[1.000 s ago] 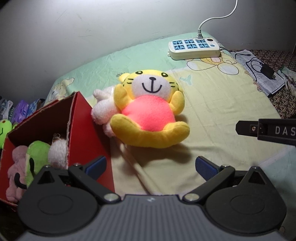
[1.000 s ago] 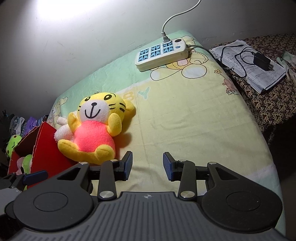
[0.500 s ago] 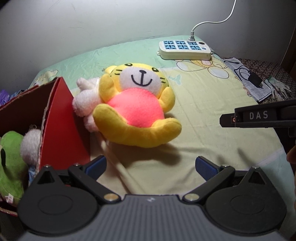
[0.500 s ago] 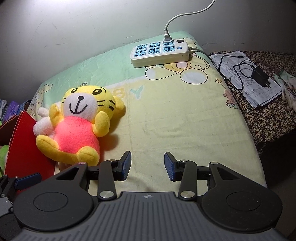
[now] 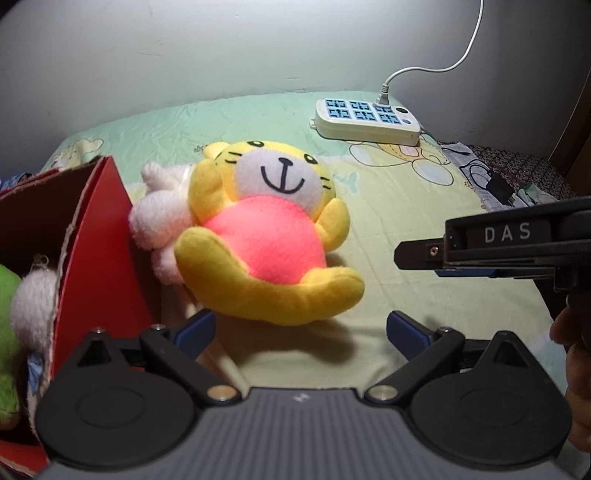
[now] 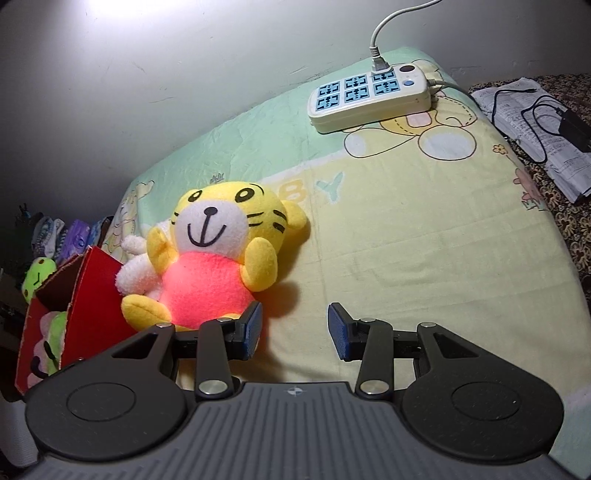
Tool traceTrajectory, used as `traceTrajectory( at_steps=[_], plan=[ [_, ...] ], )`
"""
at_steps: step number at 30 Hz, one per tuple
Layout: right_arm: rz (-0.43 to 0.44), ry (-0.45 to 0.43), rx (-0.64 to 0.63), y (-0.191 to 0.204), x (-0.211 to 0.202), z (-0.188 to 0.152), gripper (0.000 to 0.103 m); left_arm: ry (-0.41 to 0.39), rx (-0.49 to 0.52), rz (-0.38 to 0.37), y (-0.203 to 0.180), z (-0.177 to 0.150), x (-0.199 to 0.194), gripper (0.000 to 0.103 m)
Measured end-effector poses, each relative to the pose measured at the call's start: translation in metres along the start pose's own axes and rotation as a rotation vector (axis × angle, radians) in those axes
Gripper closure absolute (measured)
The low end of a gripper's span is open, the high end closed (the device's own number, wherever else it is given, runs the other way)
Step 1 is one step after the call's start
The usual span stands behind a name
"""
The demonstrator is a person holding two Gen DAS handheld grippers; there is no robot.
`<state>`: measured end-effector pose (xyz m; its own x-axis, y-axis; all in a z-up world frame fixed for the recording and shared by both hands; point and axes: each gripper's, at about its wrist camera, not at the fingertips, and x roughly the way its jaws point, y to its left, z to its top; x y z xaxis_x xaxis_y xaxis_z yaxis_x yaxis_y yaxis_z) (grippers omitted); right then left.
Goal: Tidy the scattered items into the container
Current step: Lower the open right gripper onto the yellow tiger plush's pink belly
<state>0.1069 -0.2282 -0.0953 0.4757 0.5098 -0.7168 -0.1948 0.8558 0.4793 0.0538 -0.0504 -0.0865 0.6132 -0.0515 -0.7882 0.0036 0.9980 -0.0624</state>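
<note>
Left gripper [image 5: 297, 326], wide but closing on nothing, nears the tiger plush [image 5: 269, 236] beside the red box [image 5: 99, 240]; right gripper [image 6: 295, 328] waits half-open, empty. Next: straddle and grasp.

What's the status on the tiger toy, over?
Left gripper closing, nothing gripped; right gripper open. Tiger toy on bed beside red box. White plush tucked behind it.

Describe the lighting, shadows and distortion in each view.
Left wrist view: the yellow plush tiger with pink belly casts a shadow toward the camera; fisheye curves the bed edge. Right wrist view: bright glare on the white wall, dim corners.
</note>
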Motion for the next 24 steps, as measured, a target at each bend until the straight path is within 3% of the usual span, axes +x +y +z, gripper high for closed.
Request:
traceTrajectory(
  at_steps=[9, 18, 24],
  plan=[
    [0.194, 0.031, 0.018, 0.005, 0.024, 0.007, 0.06, 0.012, -0.045, -0.015, 0.015, 0.006, 0.016, 0.004],
    [0.199, -0.002, 0.052, -0.001, 0.052, 0.019, 0.058, 0.008, -0.061, -0.012, 0.021, 0.016, 0.029, 0.002],
    [0.221, 0.019, 0.157, -0.017, 0.073, 0.017, 0.057, 0.012, -0.073, -0.016, 0.025, 0.022, 0.039, 0.001]
  ],
)
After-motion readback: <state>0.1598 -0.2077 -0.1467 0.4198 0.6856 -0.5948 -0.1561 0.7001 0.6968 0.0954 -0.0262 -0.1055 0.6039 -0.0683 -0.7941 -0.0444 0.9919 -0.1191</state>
